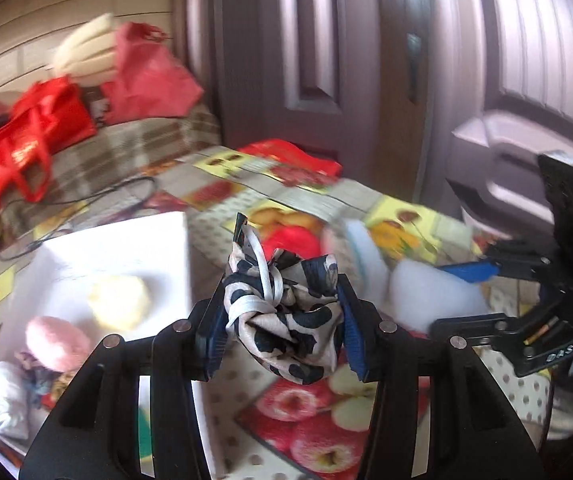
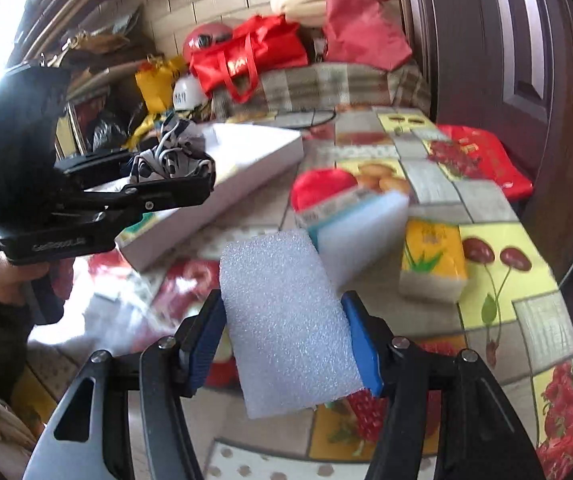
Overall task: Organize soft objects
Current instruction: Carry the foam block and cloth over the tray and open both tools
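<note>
My left gripper point(image 1: 282, 316) is shut on a black-and-white spotted cloth pouch point(image 1: 286, 320) tied with white cord, held above the table beside the white box point(image 1: 142, 240). The box holds a yellow puff point(image 1: 120, 302), a pink puff point(image 1: 56, 338) and a white bundle point(image 1: 8, 400). My right gripper point(image 2: 284, 328) is shut on a white foam block point(image 2: 282, 320) above the table. In the right wrist view the left gripper point(image 2: 174, 168) with the pouch point(image 2: 170, 152) hovers over the box point(image 2: 246, 160). The right gripper point(image 1: 470, 276) shows in the left wrist view with the foam block point(image 1: 430, 296).
On the fruit-print tablecloth point(image 2: 506, 280) lie a white-and-blue sponge point(image 2: 366, 228), a yellow tissue pack point(image 2: 432, 260) and a red soft object point(image 2: 322, 188). Red bags point(image 2: 258, 56) sit on a checked seat behind. A red bag point(image 2: 482, 160) and a door are at the right.
</note>
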A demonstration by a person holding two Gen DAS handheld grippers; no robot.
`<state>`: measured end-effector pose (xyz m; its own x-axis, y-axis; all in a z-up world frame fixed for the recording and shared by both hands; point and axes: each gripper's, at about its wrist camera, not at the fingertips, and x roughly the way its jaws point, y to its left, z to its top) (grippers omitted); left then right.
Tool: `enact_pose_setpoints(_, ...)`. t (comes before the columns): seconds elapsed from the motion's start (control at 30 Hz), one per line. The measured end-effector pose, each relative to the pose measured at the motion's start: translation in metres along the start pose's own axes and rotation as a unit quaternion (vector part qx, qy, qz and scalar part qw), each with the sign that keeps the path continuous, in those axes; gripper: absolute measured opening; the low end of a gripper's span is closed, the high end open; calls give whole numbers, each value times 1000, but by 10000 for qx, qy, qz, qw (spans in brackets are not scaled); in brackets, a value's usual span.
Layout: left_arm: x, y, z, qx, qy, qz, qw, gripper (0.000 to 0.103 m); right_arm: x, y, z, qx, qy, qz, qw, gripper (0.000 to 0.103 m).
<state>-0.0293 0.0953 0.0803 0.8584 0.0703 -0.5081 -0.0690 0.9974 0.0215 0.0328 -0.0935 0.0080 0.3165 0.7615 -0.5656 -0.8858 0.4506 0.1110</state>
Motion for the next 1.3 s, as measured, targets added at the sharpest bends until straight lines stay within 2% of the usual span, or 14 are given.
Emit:
enact_pose_setpoints(0.13, -17, 31, 5, -365, -243, 368, 9984, 48, -7, 8, 17, 64, -328, -34, 9994, 59)
enact_pose_setpoints(0.23, -30, 51, 6, -525, -391, 691, 9955, 48, -8, 19, 28, -121, -534, -149, 9984, 59)
enact_pose_setpoints(0.47, -48, 95, -2, -964, -540, 1423, 9836, 48, -3, 37, 50, -56, -854, 2, 9963, 59)
enact_pose_setpoints(0.57, -49, 107, -7, -1125, -540, 1489, 9809, 48, -3, 49, 63, -120, -1072, 60, 9941, 59)
enact_pose_setpoints(0.77, -47, 115, -10, -1108, -526, 1756, 9768, 48, 5, 67, 83, -178, -1170, 179, 9928, 59)
enact_pose_setpoints(1.0, -39, 135, -20, -1252, -406, 2072, 9694, 48, 18, 73, 104, 89, -1125, 270, 9932, 59)
enact_pose_setpoints(1.2, -35, 148, -26, -1378, -348, 2151, 9662, 48, 40, 78, 114, 376, -1038, 384, 9931, 59)
enact_pose_setpoints(1.3, -40, 160, -27, -1548, -441, 2131, 9637, 48, 54, 82, 117, 486, -963, 442, 9932, 59)
